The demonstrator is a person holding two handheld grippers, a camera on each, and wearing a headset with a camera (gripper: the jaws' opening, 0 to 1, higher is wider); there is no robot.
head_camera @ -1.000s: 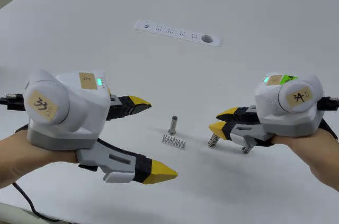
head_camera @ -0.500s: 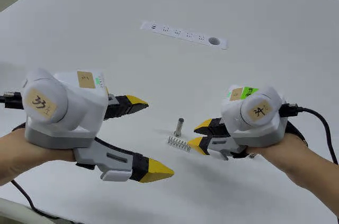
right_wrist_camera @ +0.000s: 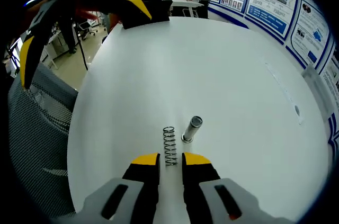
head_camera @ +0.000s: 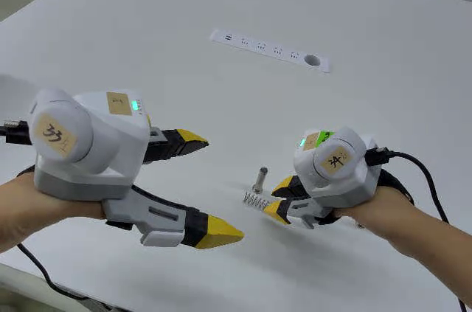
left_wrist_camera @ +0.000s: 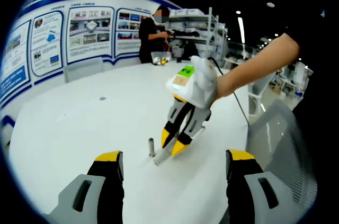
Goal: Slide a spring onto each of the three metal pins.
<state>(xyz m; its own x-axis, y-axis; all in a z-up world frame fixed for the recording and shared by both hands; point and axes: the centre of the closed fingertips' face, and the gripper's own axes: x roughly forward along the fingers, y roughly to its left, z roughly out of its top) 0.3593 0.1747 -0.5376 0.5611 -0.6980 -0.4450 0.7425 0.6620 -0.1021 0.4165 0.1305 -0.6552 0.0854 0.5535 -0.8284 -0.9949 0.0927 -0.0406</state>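
Spring (right_wrist_camera: 169, 147) lies beside the upright pin (right_wrist_camera: 192, 128), its end inside the slightly parted right hand-held gripper (right_wrist_camera: 170, 160); left hand-held gripper (head_camera: 224, 187) gapes wide.

Silver spring (right_wrist_camera: 169, 146), silver pin (right_wrist_camera: 192, 128), white table (right_wrist_camera: 212, 65).

Right claw (left_wrist_camera: 172, 144) meets spring (left_wrist_camera: 160, 157) beside upright pin (left_wrist_camera: 151, 147).

A lab hall: poster boards (left_wrist_camera: 90, 25) on the walls, equipment racks (left_wrist_camera: 205, 23) behind a white workbench (left_wrist_camera: 74, 118).
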